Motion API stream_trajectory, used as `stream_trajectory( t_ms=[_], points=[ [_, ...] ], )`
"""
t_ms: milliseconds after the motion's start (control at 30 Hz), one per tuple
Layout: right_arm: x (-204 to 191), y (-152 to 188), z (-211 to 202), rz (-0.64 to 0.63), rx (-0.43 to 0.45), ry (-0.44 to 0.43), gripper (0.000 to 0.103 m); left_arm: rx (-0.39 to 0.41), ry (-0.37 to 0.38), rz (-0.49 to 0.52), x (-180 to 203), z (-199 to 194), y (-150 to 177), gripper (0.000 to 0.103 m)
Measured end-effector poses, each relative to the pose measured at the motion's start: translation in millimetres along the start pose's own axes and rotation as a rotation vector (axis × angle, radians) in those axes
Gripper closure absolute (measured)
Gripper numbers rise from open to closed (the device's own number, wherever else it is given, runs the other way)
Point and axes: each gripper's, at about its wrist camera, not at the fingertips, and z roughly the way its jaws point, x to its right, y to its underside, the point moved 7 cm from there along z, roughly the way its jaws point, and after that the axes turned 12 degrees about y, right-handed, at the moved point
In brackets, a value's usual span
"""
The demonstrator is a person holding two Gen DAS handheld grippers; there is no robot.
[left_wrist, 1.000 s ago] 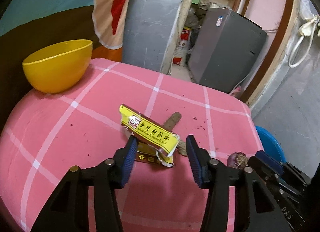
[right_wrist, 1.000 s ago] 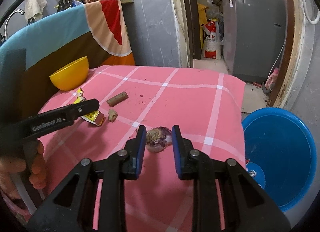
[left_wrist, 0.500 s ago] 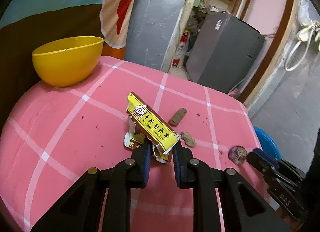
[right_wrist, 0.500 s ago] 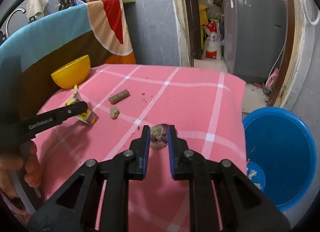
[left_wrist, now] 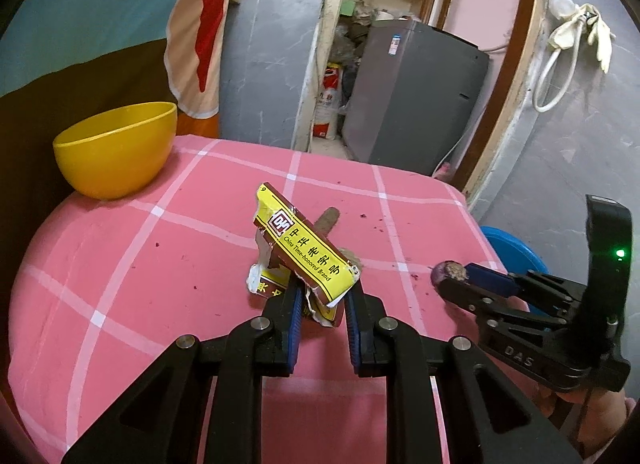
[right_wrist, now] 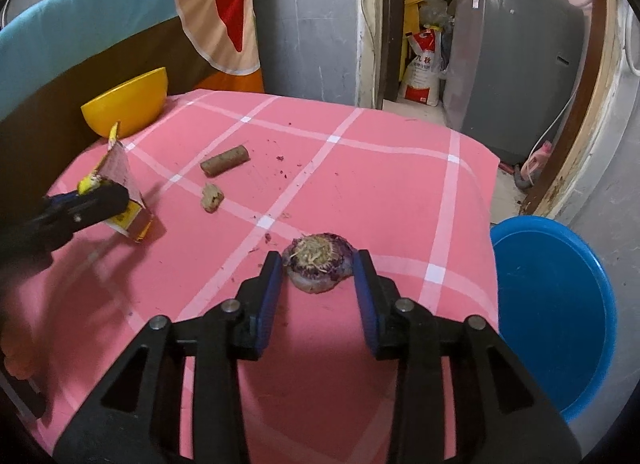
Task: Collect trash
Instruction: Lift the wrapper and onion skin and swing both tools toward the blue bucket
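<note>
The left tongs [left_wrist: 321, 306] have clamped tight on the torn yellow carton [left_wrist: 306, 260], tilting it up off the pink surface [left_wrist: 120, 264]; to the right, the right tongs [right_wrist: 319, 293] have just been opening, the onion scrap [right_wrist: 319, 266] loose between them; the blue basin [right_wrist: 554, 312] waits far right.

my desk [right_wrist: 360, 192] wears pink cloth with white checks; yellow bowl [left_wrist: 116, 152], blue basin [right_wrist: 552, 312], yellow-and-brown wrapper [left_wrist: 308, 260], purple onion scrap [right_wrist: 318, 266].

Glossy plastic bowl [left_wrist: 116, 150]; matt cloth tablecloth [left_wrist: 160, 272]; torn printed carton [left_wrist: 308, 260].
</note>
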Motion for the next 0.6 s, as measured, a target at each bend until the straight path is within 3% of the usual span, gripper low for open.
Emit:
stream_trajectory(
  t_ms=[233,600],
  points=[
    [5,1,-16,0.039,0.046,-0.005,0.074,0.033,0.032,0.030,12,-7,-3,0.087],
    [33,-23,-108,0.060,0.323,0.128,0.074,0.196,0.107,0.147,68,-27,-24,0.087]
  ],
)
